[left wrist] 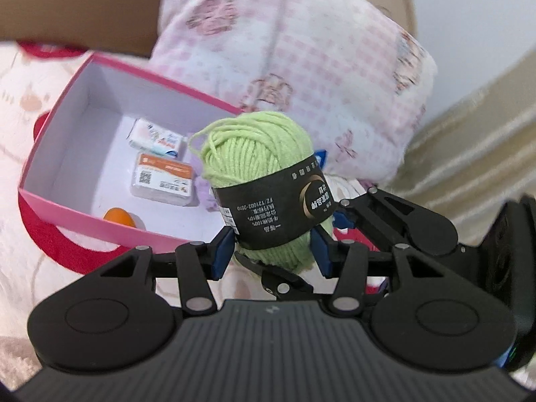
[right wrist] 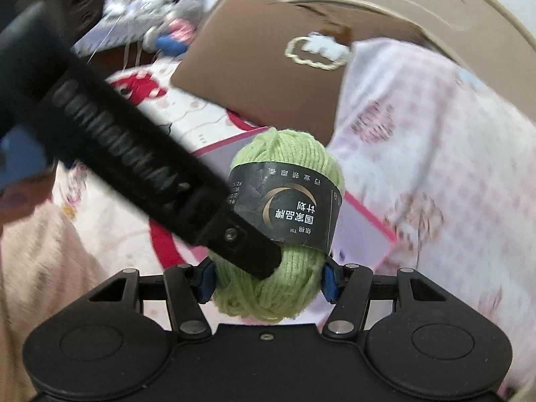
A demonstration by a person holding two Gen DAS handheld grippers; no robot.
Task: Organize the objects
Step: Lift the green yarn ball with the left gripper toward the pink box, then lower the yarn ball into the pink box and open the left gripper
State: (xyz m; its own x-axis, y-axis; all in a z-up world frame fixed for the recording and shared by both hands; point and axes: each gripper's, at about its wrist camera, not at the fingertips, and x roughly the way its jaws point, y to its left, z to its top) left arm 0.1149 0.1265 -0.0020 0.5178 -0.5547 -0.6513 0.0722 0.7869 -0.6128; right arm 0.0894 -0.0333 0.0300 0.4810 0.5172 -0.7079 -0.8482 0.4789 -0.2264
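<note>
Both the left gripper [left wrist: 271, 254] and right gripper [right wrist: 268, 281] have fingers clamped on the upright green yarn skein [left wrist: 264, 181], pink box [left wrist: 83, 214] at left of frame

left gripper [left wrist: 273, 254] clamped — right gripper [right wrist: 268, 279] clamped

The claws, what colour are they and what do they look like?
Both look alike: the left claw and right claw have black plastic link arms with silver rivets, blue pads at the tips, and two round black discs on a ribbed black body.
</note>
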